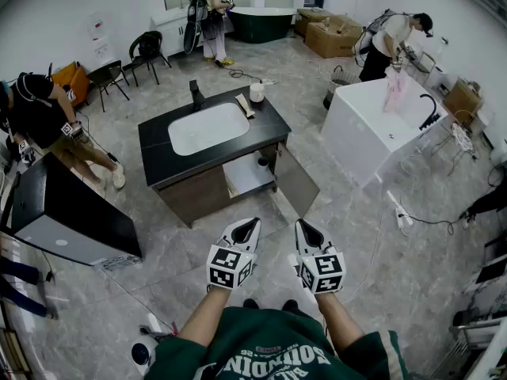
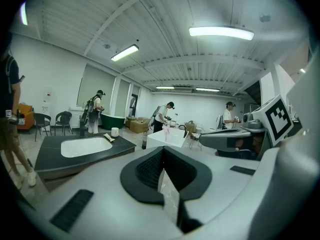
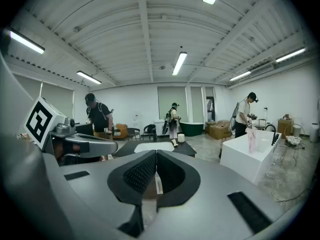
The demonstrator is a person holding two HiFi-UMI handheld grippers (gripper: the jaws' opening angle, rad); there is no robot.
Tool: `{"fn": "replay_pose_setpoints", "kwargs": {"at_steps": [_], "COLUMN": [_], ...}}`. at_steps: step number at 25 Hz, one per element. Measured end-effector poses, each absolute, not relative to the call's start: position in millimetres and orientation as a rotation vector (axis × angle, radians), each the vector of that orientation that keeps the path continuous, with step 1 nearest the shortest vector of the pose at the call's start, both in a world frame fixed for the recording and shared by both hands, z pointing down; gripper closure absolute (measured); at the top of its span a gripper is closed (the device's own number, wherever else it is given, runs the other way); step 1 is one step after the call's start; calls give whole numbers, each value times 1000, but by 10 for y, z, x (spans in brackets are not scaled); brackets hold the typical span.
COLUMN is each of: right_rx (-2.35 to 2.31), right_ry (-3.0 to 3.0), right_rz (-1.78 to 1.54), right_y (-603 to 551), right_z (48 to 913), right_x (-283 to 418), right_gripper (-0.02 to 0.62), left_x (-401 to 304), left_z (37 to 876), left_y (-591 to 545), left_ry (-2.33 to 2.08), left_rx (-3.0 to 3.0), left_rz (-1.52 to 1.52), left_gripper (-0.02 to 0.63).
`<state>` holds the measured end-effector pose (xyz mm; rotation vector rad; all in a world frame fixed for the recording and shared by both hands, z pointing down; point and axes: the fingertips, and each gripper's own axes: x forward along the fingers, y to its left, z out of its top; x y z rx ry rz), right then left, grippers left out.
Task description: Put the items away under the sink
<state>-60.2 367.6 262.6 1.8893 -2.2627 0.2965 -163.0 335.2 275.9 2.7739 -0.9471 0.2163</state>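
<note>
Left tongs (image 1: 246,230) and right tongs (image 1: 306,233) were both clenched on nothing, well apart from the table (image 1: 158,145).
The black-topped table stood across the grey floor (image 1: 372,283), a white basin (image 1: 207,128) sunk in it and a cupboard door (image 1: 297,182) swung open beneath. The two tongs hung side by side over the floor, each pair of jaws pressed together. A black tap (image 1: 196,95) rose behind the basin. A white cup (image 1: 257,92) and a pale slim item (image 1: 245,106) sat just beside each other on the table's far edge, near the basin.
</note>
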Motion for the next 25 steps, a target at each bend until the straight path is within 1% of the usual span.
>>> {"fn": "replay_pose_setpoints", "kwargs": {"at_steps": [16, 25], "right_rx": [1955, 1965], "right_ry": [-2269, -2269], "right_rz": [234, 257], "right_y": [3568, 3267], "right_z": [2484, 2494], "right_x": [-664, -575], "right_gripper": [551, 551], "left_x": [-1807, -1715], "left_z": [2791, 2812], "left_y": [3223, 2812], "left_ry": [-967, -997], "left_rx": [2755, 2737], "left_rz": [216, 211], "left_gripper": [595, 595]}}
